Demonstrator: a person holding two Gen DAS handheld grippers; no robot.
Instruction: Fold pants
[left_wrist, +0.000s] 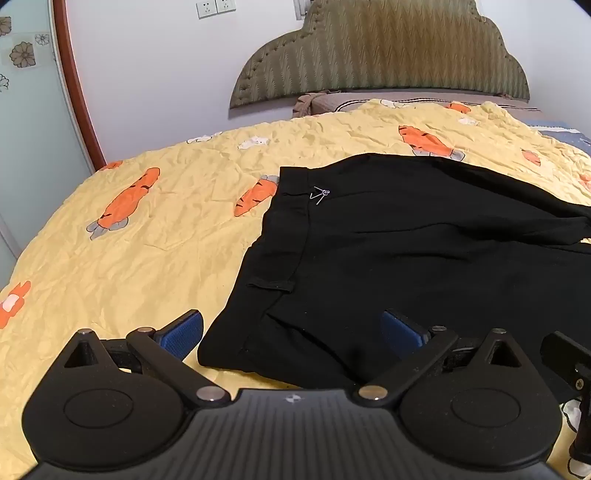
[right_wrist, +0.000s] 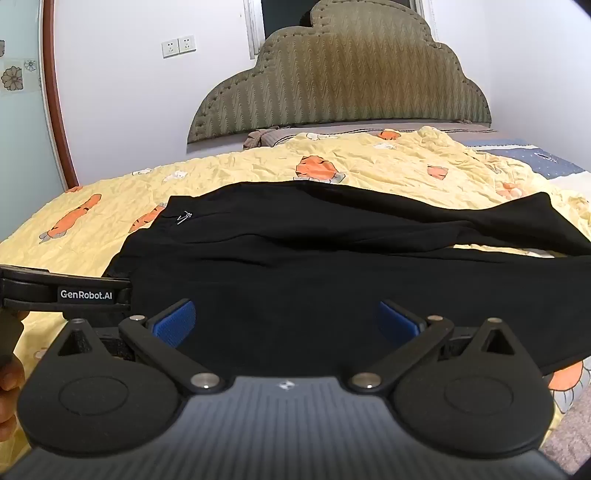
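Hovering low over the black pants on the bed, left gripper and right gripper both gape wide, holding nothing.

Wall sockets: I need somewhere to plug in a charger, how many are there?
2, side by side on the wall left of the headboard: left socket, right socket. The headboard may hide others.

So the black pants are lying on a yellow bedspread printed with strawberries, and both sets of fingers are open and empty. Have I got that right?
Nearly. The print is orange carrots, not strawberries; the left wrist view shows them plainly. The rest holds: the black pants lie on the yellow bedspread, and the left gripper and right gripper both have their fingers open and empty.
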